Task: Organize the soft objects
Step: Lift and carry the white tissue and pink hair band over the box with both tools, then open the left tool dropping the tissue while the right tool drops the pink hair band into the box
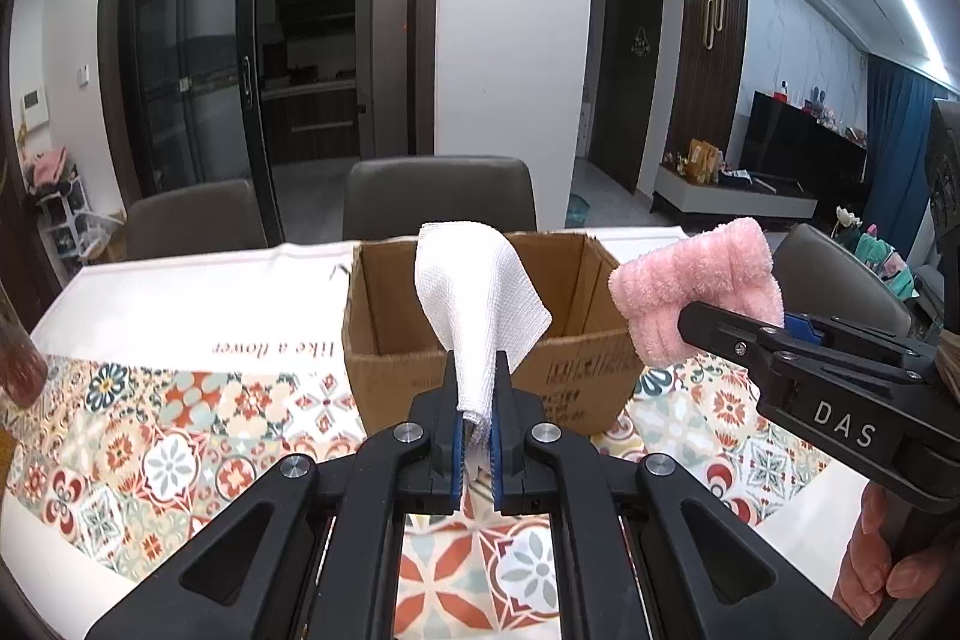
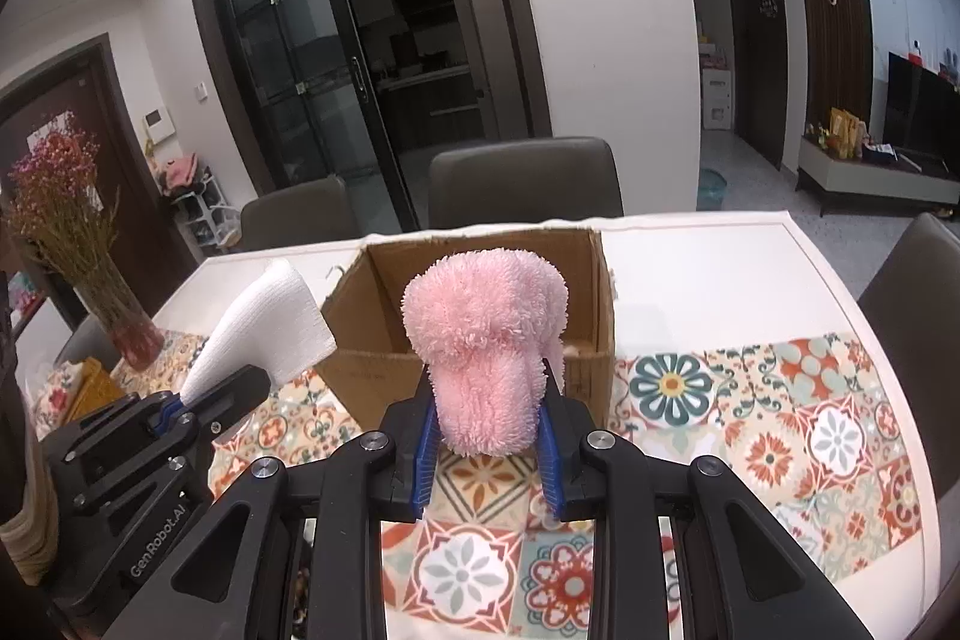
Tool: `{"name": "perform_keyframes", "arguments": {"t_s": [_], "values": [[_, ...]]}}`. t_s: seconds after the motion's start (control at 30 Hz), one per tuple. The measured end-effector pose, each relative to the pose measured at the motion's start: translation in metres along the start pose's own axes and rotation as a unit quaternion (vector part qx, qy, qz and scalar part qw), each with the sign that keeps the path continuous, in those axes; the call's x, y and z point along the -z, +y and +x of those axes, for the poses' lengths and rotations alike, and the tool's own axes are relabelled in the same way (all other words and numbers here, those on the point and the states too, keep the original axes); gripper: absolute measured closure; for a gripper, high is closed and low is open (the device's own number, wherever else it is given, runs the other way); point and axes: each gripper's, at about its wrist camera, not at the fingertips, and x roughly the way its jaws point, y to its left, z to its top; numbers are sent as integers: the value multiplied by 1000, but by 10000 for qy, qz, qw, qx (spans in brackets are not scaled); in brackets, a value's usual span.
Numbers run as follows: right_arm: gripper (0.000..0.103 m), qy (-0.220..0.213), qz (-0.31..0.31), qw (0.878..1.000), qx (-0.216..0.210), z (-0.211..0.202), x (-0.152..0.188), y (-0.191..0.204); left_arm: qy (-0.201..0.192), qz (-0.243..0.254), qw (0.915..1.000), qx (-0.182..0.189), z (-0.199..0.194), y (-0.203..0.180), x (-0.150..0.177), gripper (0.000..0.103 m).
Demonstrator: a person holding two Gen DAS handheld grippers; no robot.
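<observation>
Our left claw (image 1: 477, 370) is pinched tight on a white cloth (image 1: 474, 298), which stands up out of the jaws and droops over at the top; our right claw (image 2: 486, 400) is clamped narrowly on a fluffy pink cloth (image 2: 486, 334). We hold both cloths in the air, on the near side of a cardboard box (image 2: 360, 334) that sits open-topped on the counter (image 2: 720, 268). Inside the box we can make out only a small pale patch in its right near corner (image 2: 579, 347); what it is we cannot tell, and the cloths hide much of the floor. A patterned runner (image 2: 780, 430) lies under the box. Chairs (image 2: 525, 178) line the far edge, and a vase of dried flowers (image 2: 90, 268) stands near the left edge, well apart from the box. To the right of the box the counter top is bare white.
</observation>
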Motion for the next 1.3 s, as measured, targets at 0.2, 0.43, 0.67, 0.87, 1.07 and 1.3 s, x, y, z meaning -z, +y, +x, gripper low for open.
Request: {"name": "perform_keyframes", "arguments": {"t_s": [0.2, 0.43, 0.67, 0.87, 1.07, 1.3], "values": [[74, -145, -74, 9999, -1, 1, -12, 2, -154, 48, 9999, -55, 2, 2, -13, 95], [74, -249, -168, 9995, 34, 8, -27, 3, -266, 113, 9995, -138, 11, 6, -28, 95], [74, -221, -221, 9995, 44, 24, -37, 2, -262, 158, 9994, -174, 25, 7, -37, 95], [74, -158, -320, 9993, 127, 42, -45, 2, -186, 241, 9992, -255, 45, 11, -44, 95], [74, -42, -411, 9990, 189, 60, -51, 3, -14, 248, 9994, -258, 67, 14, -47, 95], [74, 170, -441, 9986, 241, 84, -53, 2, 243, 220, 9992, -232, 92, 13, -45, 95]]}}
